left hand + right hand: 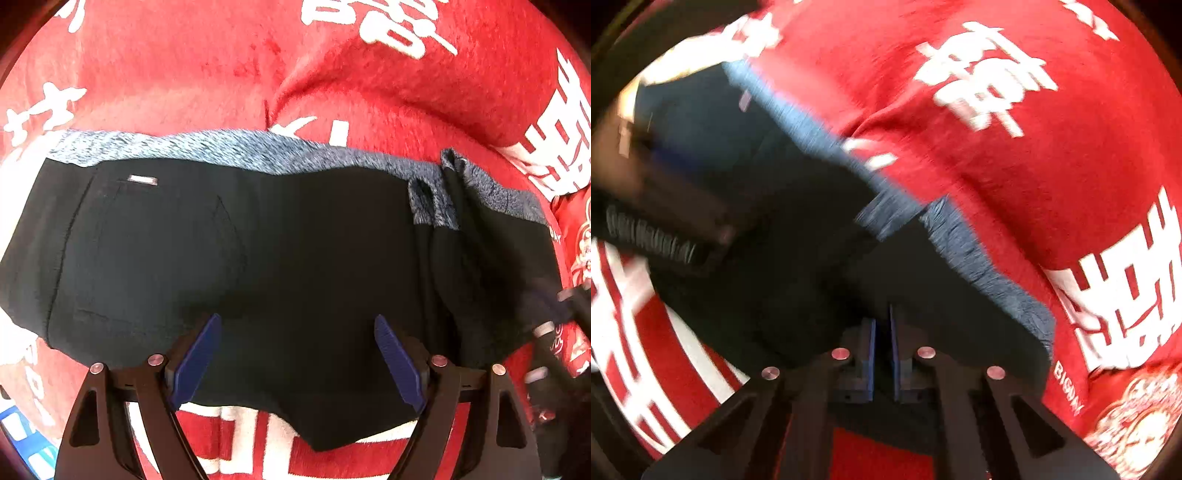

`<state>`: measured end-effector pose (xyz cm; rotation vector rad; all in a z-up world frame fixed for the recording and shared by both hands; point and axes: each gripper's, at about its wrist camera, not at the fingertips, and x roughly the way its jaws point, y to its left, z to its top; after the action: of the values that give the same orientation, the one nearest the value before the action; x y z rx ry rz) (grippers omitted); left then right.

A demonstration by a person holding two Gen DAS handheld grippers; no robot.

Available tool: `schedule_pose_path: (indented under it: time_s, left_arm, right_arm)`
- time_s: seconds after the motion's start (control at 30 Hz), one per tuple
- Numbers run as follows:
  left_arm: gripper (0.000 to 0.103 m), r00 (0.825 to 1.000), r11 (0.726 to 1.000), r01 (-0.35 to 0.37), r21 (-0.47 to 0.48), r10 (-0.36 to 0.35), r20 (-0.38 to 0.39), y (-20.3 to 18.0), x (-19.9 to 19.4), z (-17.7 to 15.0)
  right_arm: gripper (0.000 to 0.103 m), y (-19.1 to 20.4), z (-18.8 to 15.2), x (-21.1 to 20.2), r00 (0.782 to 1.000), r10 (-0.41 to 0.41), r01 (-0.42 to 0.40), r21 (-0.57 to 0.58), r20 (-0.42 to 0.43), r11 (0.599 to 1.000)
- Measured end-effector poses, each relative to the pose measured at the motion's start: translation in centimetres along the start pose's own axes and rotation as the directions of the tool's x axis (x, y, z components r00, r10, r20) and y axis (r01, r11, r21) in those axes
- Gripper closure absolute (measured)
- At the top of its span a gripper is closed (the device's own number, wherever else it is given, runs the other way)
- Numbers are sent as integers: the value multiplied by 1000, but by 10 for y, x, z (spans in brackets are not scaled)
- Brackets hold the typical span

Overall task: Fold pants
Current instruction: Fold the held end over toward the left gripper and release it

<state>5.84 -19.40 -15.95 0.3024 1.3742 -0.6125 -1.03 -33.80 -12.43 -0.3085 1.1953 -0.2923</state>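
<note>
Left fingers (207, 354) spread over pants (258, 251), right fingers (873, 343) together

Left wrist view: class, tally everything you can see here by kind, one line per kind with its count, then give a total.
Black pants with fuzzy blue lining: 1
Red blanket with white characters: 1
Hand-held grippers: 2, the left hand-held gripper and the right hand-held gripper blurred at the frame's right edge
Total: 4

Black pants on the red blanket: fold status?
Done: black fleece-lined pants lie as a short flat stack on the red printed blanket. In hand: nothing visibly gripped; left gripper open above them, right gripper shut. Left: probably one more fold.
</note>
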Motion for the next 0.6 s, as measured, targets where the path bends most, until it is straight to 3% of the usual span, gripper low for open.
schedule_pose_path:
  time_s: [0.07,0.17,0.33,0.47,0.5,0.57,0.6]
  left_arm:
    - [18,1000,1000,-3,-12,3,6,6,-5,0]
    - [18,1000,999,-18,-26,18,9,12,-6,-1]
    - [18,999,997,-44,-59,44,-9,17,-3,-3]
    - [18,997,996,-77,-34,77,-1,13,-6,-1]
    - [18,997,996,-82,-30,82,-2,11,-7,0]
    - [18,996,996,-85,-27,86,3,6,-11,6]
    - [18,996,996,-84,-24,85,9,2,-14,9]
  right_arm:
    - [97,-15,8,-24,998,39,-42,59,58,997]
    - [97,-2,10,-38,994,83,-85,28,67,996]
    - [94,44,-4,3,989,147,-148,-11,-30,989]
    - [92,44,-5,3,991,133,-133,9,-3,991]
    - [88,39,-4,-1,989,145,-145,15,-3,989]
    - [66,17,-6,-17,975,223,-224,64,22,972]
    - [48,3,-9,-25,969,244,-248,108,46,963]
